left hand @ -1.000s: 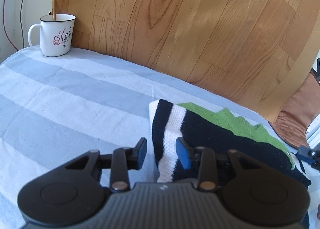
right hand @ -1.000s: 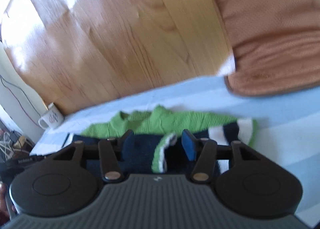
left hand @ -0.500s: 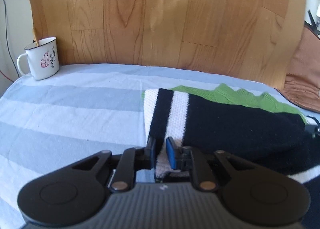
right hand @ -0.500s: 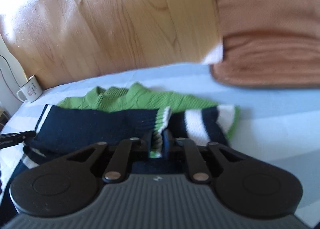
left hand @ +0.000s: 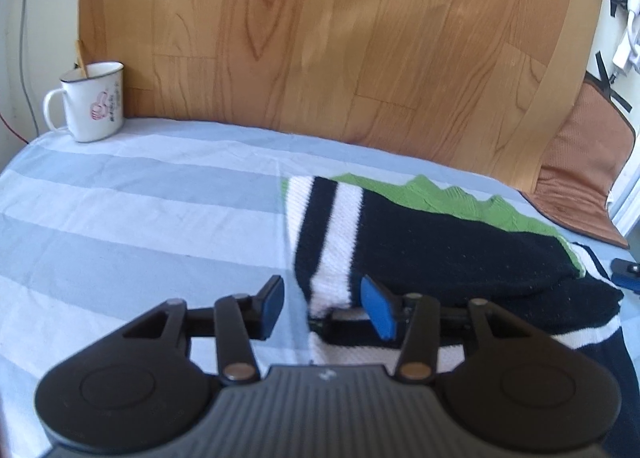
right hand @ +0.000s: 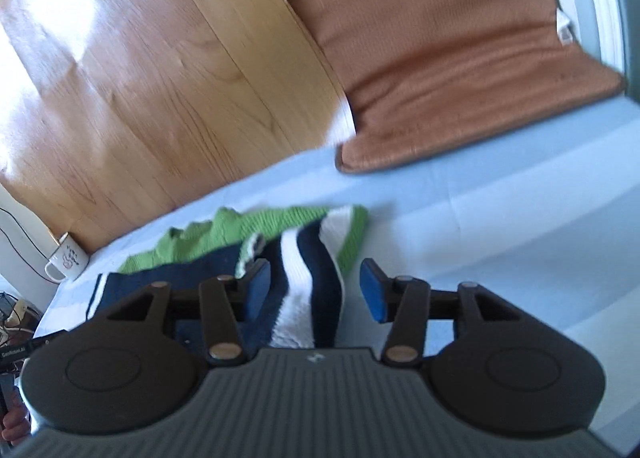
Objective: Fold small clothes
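sweater (left hand: 440, 242) | folded flat | long axis left-right, parallel to headboard (left hand: 320, 38)

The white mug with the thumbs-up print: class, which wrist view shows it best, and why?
The left wrist view. There the mug stands large and sharp on the striped cloth, with handle, print and wooden stick visible. In the right wrist view it is small and blurred at the left edge, its print unreadable.

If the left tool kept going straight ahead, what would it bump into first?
Probably the striped sweater: its black-and-white cuff end lies just ahead of the open left tool. Depth is hard to judge.
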Demonstrator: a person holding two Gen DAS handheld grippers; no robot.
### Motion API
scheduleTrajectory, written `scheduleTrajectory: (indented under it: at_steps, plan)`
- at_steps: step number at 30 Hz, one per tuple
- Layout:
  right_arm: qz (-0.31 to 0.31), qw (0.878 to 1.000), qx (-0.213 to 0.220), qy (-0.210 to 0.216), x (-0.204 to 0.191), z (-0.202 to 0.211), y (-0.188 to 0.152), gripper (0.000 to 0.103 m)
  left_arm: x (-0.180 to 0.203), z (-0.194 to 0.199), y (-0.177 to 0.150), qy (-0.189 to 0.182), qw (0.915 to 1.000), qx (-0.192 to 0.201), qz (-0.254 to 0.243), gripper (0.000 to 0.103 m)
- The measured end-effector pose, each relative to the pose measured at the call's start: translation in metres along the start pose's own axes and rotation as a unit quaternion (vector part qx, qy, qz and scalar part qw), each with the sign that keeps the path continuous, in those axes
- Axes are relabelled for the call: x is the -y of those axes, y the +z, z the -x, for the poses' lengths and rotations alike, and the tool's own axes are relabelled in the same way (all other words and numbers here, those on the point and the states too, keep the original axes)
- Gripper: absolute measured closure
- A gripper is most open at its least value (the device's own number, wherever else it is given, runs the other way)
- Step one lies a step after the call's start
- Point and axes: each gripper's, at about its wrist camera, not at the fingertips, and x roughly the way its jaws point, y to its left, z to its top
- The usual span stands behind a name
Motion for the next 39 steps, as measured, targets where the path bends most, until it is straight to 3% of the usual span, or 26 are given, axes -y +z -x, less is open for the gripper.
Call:
scheduleTrajectory:
  at_steps: [5, 7, 8, 9, 11, 12, 13, 15, 16, 17, 20, 23, 30, 36, 39]
  plan:
    - [-0.022, 1.000, -0.007, 0.008, 0.010, -0.028, 0.013, 0.043, 0.008, -0.012, -0.003, 0.000, 0.9999, -0.014, 0.003, 0.060]
    - [-0.030, 0.999, -0.024, 0.031, 0.009, -0.041, 0.013, 0.065, 0.010, -0.015, -0.003, 0.002, 0.9998, -0.017, 0.003, 0.060]
    - [-0.014, 0.999, -0.016, 0.034, 0.004, -0.041, 0.014, 0.089, 0.011, -0.016, -0.004, 0.003, 0.9999, -0.016, 0.000, 0.061]
    - [-0.006, 0.999, 0.009, 0.051, 0.000, -0.035, 0.016, 0.089, 0.012, -0.017, -0.004, 0.005, 0.9999, -0.015, -0.004, 0.061]
    - [0.009, 0.991, 0.083, 0.105, -0.002, -0.015, 0.018, 0.089, 0.012, -0.019, -0.004, 0.008, 0.9999, -0.012, -0.007, 0.062]
    - [0.026, 0.989, 0.101, 0.107, -0.004, -0.012, 0.019, 0.089, 0.012, -0.021, -0.005, 0.009, 0.9999, -0.012, -0.006, 0.062]
    - [0.044, 0.990, 0.097, 0.087, -0.006, -0.017, 0.019, 0.089, 0.011, -0.024, -0.005, 0.010, 0.9998, -0.016, -0.004, 0.062]
    - [0.064, 0.996, 0.041, 0.041, -0.004, -0.040, 0.016, 0.087, 0.013, -0.028, -0.007, 0.015, 0.9997, -0.018, -0.008, 0.061]
    - [0.066, 0.997, 0.010, 0.022, -0.001, -0.051, 0.014, 0.084, 0.015, -0.028, -0.008, 0.019, 0.9996, -0.018, -0.015, 0.061]
    - [0.052, 0.998, 0.007, 0.020, 0.003, -0.051, 0.013, 0.078, 0.017, -0.027, -0.009, 0.021, 0.9994, -0.017, -0.020, 0.061]
    - [0.018, 0.998, 0.059, 0.025, 0.005, -0.022, 0.017, 0.061, 0.018, -0.021, -0.012, 0.017, 0.9993, -0.021, -0.024, 0.061]
    - [0.022, 0.996, 0.077, 0.040, -0.004, 0.003, 0.018, 0.059, 0.015, -0.007, -0.014, 0.010, 0.9995, -0.018, -0.025, 0.060]
    - [0.092, 0.991, 0.043, 0.086, -0.052, 0.012, 0.018, 0.059, 0.004, 0.020, -0.009, 0.009, 0.9999, 0.009, -0.003, 0.060]
    - [0.106, 0.986, 0.001, 0.126, -0.080, 0.002, -0.001, 0.059, -0.007, 0.033, -0.030, -0.005, 0.9999, -0.005, 0.013, 0.061]
    - [0.109, 0.988, -0.037, 0.106, -0.078, -0.012, -0.020, 0.059, -0.010, 0.040, -0.047, -0.008, 0.9998, -0.013, 0.009, 0.061]
